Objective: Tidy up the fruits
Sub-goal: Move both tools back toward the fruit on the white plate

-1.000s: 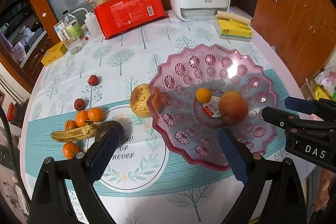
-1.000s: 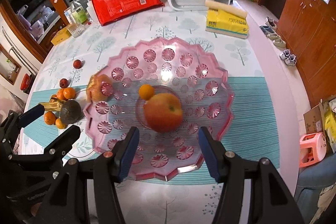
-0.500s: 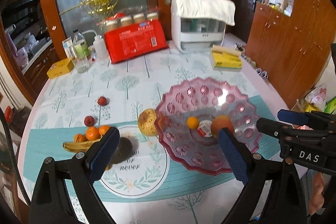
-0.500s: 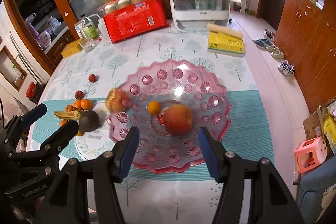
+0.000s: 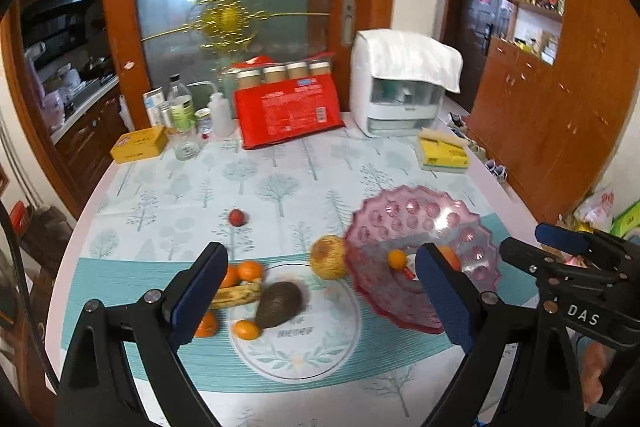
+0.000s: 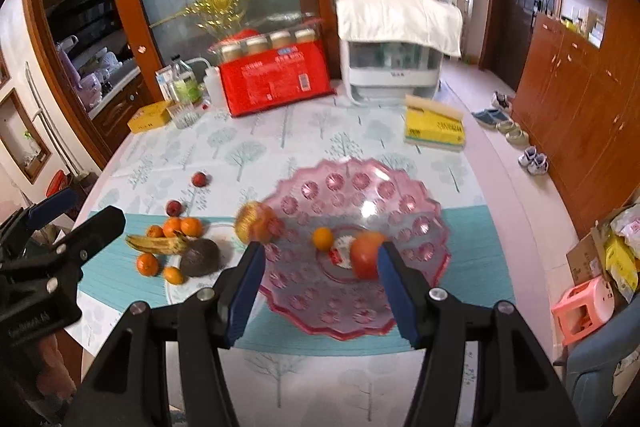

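A pink glass plate [image 6: 352,195] stands on the round table and holds a small orange [image 6: 322,238] and a red-orange apple [image 6: 366,255]. A yellow round fruit [image 6: 254,221] touches its left rim. Left of it lie an avocado [image 6: 200,257], a banana [image 6: 158,244], several small oranges and two small red fruits [image 6: 200,179]. My right gripper [image 6: 320,267] hangs open high over the plate's near side, with nothing in it. My left gripper [image 5: 322,279] is open too, above the avocado [image 5: 278,303] and the plate [image 5: 420,215], holding nothing.
At the table's back stand a red package with jars [image 5: 286,107], a white appliance under a cloth [image 5: 400,83], bottles, a glass [image 5: 185,143] and a yellow box [image 5: 138,143]. A yellow pack [image 6: 434,127] lies back right. A pink stool [image 6: 584,307] and shoes are on the floor.
Both grippers have risen and drawn back from the plate, so the table looks smaller and more of the room shows. Both stayed open; no fruit moved.
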A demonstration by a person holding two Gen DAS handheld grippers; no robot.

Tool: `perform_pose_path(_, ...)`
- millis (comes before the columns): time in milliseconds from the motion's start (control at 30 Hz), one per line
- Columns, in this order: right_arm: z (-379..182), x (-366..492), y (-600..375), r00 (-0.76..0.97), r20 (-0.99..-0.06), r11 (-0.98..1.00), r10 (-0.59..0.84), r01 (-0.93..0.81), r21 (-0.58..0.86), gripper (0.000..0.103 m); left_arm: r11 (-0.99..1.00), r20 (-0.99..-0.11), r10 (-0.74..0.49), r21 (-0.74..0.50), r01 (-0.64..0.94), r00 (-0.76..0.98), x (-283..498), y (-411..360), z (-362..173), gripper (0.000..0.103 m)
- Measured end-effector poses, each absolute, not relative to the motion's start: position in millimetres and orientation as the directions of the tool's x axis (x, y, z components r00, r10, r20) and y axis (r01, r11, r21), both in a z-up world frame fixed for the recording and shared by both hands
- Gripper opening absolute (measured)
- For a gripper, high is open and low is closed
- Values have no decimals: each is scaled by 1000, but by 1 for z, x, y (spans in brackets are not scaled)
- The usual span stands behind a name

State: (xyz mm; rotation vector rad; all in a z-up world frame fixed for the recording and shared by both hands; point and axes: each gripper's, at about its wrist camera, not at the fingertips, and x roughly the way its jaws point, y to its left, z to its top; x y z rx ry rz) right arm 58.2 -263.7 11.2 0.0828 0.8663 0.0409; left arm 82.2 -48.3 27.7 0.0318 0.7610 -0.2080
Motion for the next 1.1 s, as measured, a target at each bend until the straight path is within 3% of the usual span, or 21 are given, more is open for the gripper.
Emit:
perform_pose_path(267,28,60,-211,692,-718,997,76,-32,75,59,993,-674,-97,-17,116,732,81,28,40,94)
perform_pose_path(467,13,73,-169,647,-749,990,140,-84,112,59,999,-700,-17,10,34,714,92,79,26,94)
perform_pose_path(667,-24,85,-124,592,-779,978,207,-149,147,59,997,-770,7,58,58,638,104,106,-17,94)
perform_pose_path(933,-88,98,-75,477,-838,960,267,-209,187,59,994,-881,-103,-69,89,461,125,138,-103,94)
perform_pose_path(1100,-128,108,-62,412,-867,958,280,-185,221,59,989,-913,-148,-129,75,379,138,151,-149,88)
